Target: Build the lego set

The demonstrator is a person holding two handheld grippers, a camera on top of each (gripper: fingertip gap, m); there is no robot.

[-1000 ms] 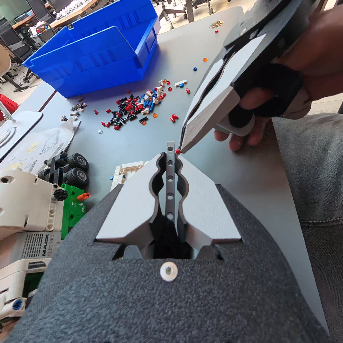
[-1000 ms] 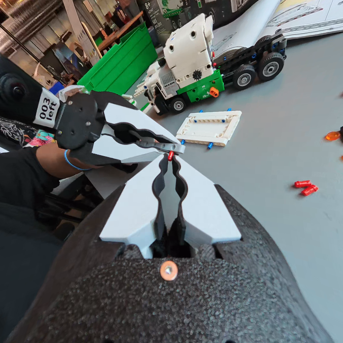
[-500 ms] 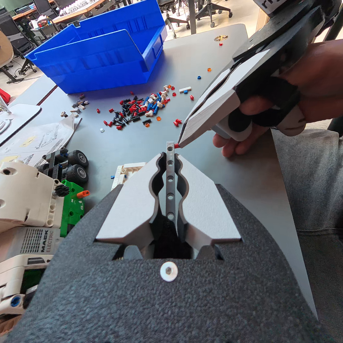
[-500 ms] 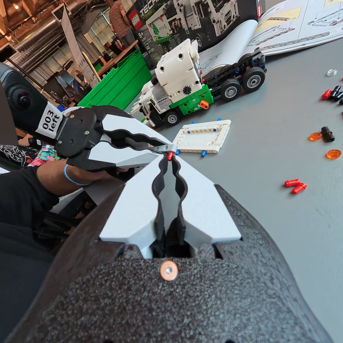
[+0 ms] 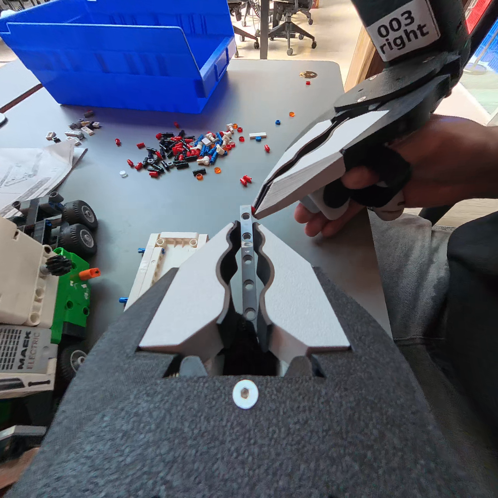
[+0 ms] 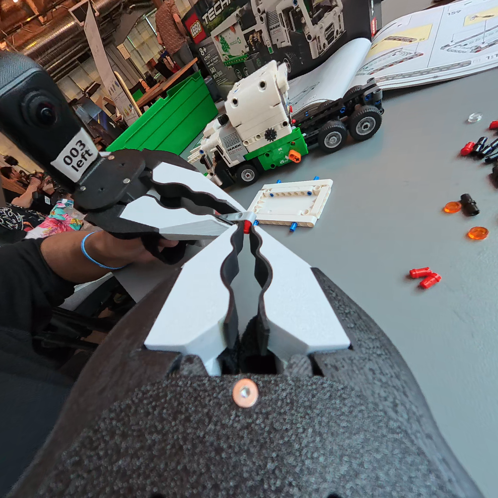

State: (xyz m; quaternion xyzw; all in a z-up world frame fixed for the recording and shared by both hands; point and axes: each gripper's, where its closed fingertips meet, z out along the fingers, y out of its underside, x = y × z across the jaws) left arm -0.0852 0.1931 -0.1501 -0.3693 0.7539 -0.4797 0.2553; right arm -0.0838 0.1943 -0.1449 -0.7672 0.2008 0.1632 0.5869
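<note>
My left gripper (image 5: 245,225) is shut on a thin grey beam with holes (image 5: 248,264), held above the table; it also shows in the right wrist view (image 6: 244,216). My right gripper (image 6: 245,227) is shut on a small red pin (image 6: 246,225) and holds it against the beam's end hole. In the left wrist view the right gripper (image 5: 254,213) comes in from the upper right with the red pin (image 5: 253,209) at the beam's tip. A white panel with blue pins (image 6: 292,200) lies flat on the table. The partly built white and green truck (image 6: 269,137) stands behind it.
A pile of small loose pins (image 5: 186,153) lies mid-table before a blue bin (image 5: 126,51). Two red pins (image 6: 424,276) and orange round pieces (image 6: 477,233) lie right. A green bin (image 6: 172,118), the set's box (image 6: 269,29) and an open instruction booklet (image 6: 431,45) stand behind. Both grippers' tips are close together, under 4 cm apart.
Both grippers have lifted and tilted a little, keeping pin and beam together; the red pin now sits closer against the beam's end hole. Both stay shut.
</note>
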